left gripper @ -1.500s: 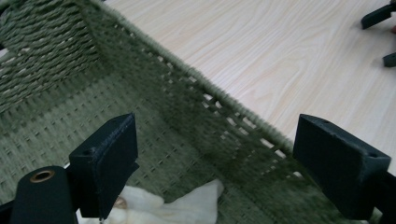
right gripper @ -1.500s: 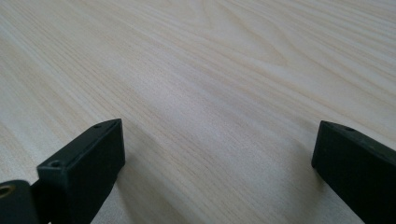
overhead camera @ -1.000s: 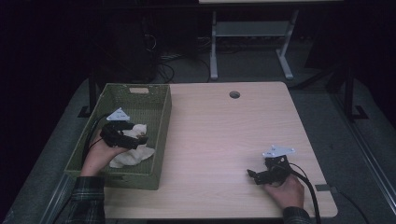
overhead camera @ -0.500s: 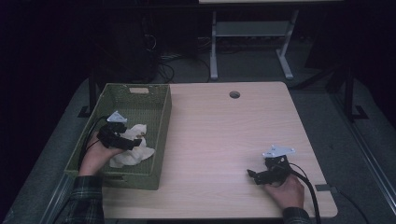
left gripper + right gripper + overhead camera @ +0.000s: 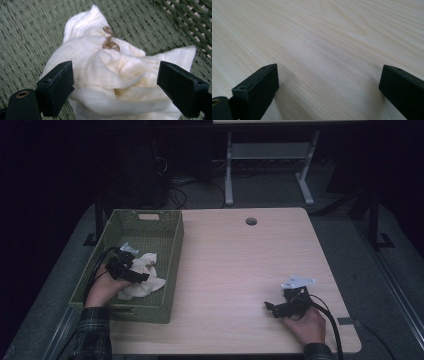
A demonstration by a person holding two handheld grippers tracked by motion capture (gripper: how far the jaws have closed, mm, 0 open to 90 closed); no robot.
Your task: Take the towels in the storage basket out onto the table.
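Left gripper (image 5: pixel 136 275), held inside the green woven basket (image 5: pixel 172 251); its jaws stand wide apart on either side of a crumpled cream cloth (image 5: pixel 117 82), which lies bunched on the basket floor near the basket's near end; whether the pads press the fabric cannot be told. Cloth, left gripper view: folds rise between the two black jaws; a small brown stain (image 5: pixel 110 42) marks the upper folds; the woven basket floor (image 5: pixel 32 32) surrounds the cloth on all sides. Left hand (image 5: pixel 105 287), behind the gripper, inside the basket's near left corner; a plaid sleeve (image 5: pixel 92 340) follows just outside the basket's near wall. Basket, resting on the left part of the pale wooden table (image 5: pixel 240 265). Right gripper (image 5: pixel 272 309), well apart from the basket toward the table's near right corner; jaws spread wide with bare wood grain between them, holding nothing; right hand (image 5: pixel 307 325) grips it from behind.
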